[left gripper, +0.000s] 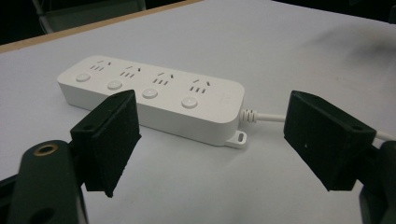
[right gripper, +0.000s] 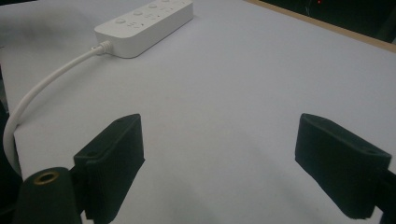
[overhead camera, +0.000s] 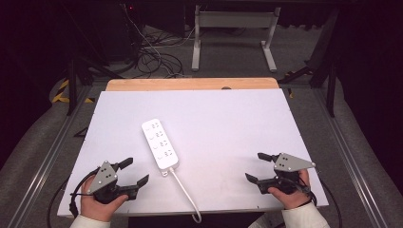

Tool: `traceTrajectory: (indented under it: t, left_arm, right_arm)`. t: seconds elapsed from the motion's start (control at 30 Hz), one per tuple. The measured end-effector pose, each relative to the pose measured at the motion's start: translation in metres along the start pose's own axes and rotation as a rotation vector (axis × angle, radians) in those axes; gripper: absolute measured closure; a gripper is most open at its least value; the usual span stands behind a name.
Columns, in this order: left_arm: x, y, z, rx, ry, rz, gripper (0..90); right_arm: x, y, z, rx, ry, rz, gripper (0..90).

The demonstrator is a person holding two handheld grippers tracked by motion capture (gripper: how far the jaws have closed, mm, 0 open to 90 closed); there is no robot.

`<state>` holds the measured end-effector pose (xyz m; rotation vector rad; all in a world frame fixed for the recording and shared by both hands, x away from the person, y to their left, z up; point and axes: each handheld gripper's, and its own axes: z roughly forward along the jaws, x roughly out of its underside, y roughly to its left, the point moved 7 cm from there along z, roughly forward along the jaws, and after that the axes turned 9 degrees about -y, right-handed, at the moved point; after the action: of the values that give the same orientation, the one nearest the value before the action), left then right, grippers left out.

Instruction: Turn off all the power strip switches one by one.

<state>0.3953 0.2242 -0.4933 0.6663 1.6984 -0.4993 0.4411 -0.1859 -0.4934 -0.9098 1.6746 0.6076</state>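
- One white power strip (overhead camera: 160, 144) lies flat on the counter (overhead camera: 228, 123), a little toward 9 o'clock from the middle, with its long axis running from 11 to 5 o'clock.
- Its body looks rigid, light and smooth, so I judge that it may slide; a hold across the narrow width, near the cable end, seems safest.
- The white cable (overhead camera: 187, 192) leaves at 6 o'clock and hangs over the near edge; it looks soft and could drag.
- The left gripper (overhead camera: 131, 173) is at 7 o'clock from the strip, jaws wide apart, holding nothing.
- The right gripper (overhead camera: 256, 167) is at 4 o'clock, well apart, also wide and empty.
- The left gripper view shows four round buttons (left gripper: 149, 93) and a mounting tab (left gripper: 239, 137); the high view leaves these too small to read.
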Motion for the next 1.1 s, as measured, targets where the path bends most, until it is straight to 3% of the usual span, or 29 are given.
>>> traceTrajectory:
  t: [0.13,0.27,0.47,0.7,0.87,1.1]
  left_arm:
    - [-0.002,-0.003,0.001,0.025,-0.004,0.011,17.4]
    - [-0.004,-0.004,-0.001,0.040,-0.003,0.015,24.5]
    - [-0.006,-0.003,-0.004,0.022,0.020,0.035,32.3]
    - [-0.009,-0.003,-0.005,0.026,0.034,0.025,41.3]
    - [-0.016,-0.004,-0.003,0.037,0.055,0.018,52.0]
    - [-0.023,-0.003,0.003,0.068,0.083,-0.006,74.5]
  right_arm:
    - [0.001,-0.001,0.000,0.005,0.008,0.002,18.4]
    - [0.002,-0.001,0.000,0.007,0.005,0.000,19.4]
    - [0.002,0.000,0.000,-0.002,0.008,-0.001,19.4]
    - [0.002,0.001,0.001,-0.005,0.014,0.001,20.1]
    - [0.002,0.002,0.002,-0.008,0.014,-0.003,20.2]
    - [0.004,0.002,0.004,-0.015,0.028,-0.006,21.2]
